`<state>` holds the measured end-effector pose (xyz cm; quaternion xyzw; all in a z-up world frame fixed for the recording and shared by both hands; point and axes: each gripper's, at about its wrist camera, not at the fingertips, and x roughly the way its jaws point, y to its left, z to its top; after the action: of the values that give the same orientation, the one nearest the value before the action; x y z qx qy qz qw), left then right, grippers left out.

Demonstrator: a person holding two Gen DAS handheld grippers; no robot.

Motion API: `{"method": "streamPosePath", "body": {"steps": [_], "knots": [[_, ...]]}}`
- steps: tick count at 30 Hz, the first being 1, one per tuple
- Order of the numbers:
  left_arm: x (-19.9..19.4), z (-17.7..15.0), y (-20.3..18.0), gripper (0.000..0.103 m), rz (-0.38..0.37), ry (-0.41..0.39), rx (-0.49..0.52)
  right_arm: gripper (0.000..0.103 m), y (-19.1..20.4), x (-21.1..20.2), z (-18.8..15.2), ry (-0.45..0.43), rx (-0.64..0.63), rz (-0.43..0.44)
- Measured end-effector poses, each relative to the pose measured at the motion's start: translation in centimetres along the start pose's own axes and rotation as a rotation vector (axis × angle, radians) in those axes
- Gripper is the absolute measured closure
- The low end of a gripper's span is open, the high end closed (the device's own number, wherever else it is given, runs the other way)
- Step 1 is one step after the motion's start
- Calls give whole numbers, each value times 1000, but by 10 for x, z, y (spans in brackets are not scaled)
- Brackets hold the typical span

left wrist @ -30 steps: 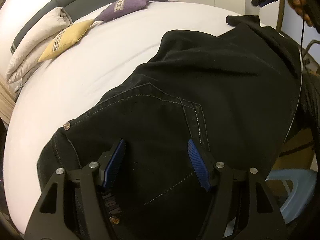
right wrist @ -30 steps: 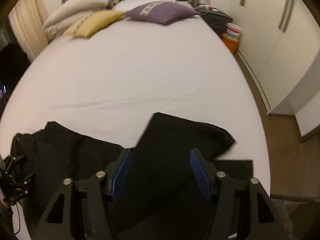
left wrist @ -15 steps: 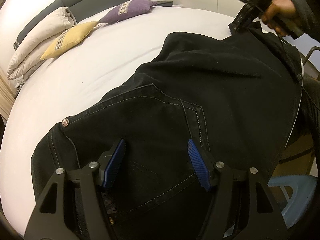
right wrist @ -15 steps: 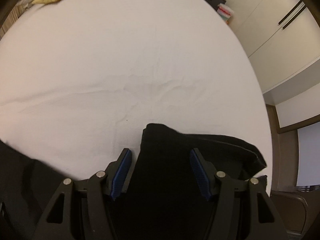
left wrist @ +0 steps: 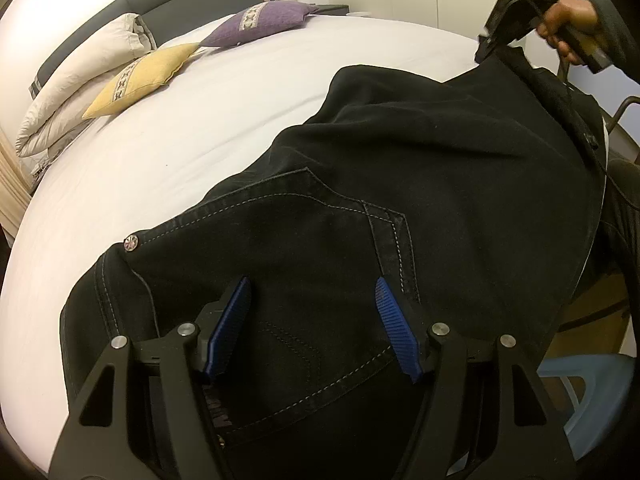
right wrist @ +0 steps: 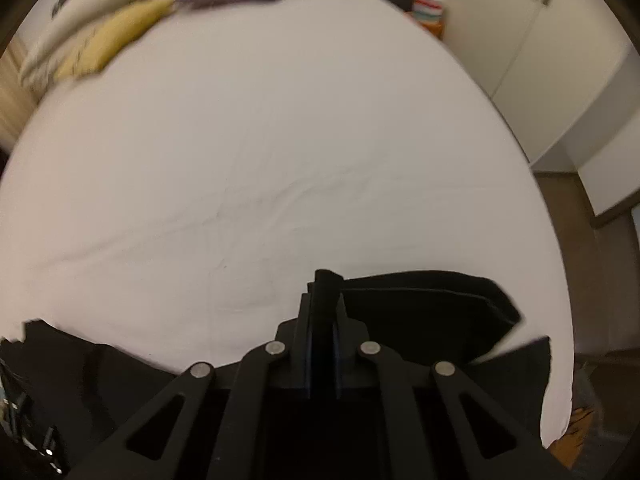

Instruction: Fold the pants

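Observation:
Black pants (left wrist: 400,184) lie across the near side of a white bed (left wrist: 224,104), waist end with a rivet and back pocket towards me. My left gripper (left wrist: 312,320) is open and hovers just over the waist area, blue pads (left wrist: 230,326) apart, holding nothing. In the right wrist view my right gripper (right wrist: 323,320) is shut on the hem of a pant leg (right wrist: 424,304), a fold of black cloth standing up between its fingers. The same gripper, in a hand, shows in the left wrist view (left wrist: 516,28) at the far end of the pants.
A yellow cushion (left wrist: 140,80), a purple cushion (left wrist: 264,22) and a folded cream duvet (left wrist: 80,76) lie at the headboard. White wardrobe doors (right wrist: 532,72) and a bedside cabinet stand beyond the bed. A light blue plastic stool (left wrist: 592,396) stands at the bed's near edge.
My right gripper has come down on the pant leg hem and closed on it. My left gripper stays open over the waist and has barely moved.

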<state>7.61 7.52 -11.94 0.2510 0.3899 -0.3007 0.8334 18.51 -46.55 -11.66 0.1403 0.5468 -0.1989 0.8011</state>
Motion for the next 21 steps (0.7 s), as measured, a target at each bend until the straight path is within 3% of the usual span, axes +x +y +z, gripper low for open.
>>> {"method": "streamPosePath", "body": {"steps": [5,9,14,21], "knots": [[0,1,1,39,1,2,-3,95,-46,-51,-32,-144,125,93],[0,2,1,39,2,6,-9,95,-109,-83,-70,-242,287,137],[3,5,2,38,9,21,-16,95,-169,-88,-123,-276,473,181],[5,12,-2,35,44,48,-32,95,-188,-74,-186,-248,584,198]]}}
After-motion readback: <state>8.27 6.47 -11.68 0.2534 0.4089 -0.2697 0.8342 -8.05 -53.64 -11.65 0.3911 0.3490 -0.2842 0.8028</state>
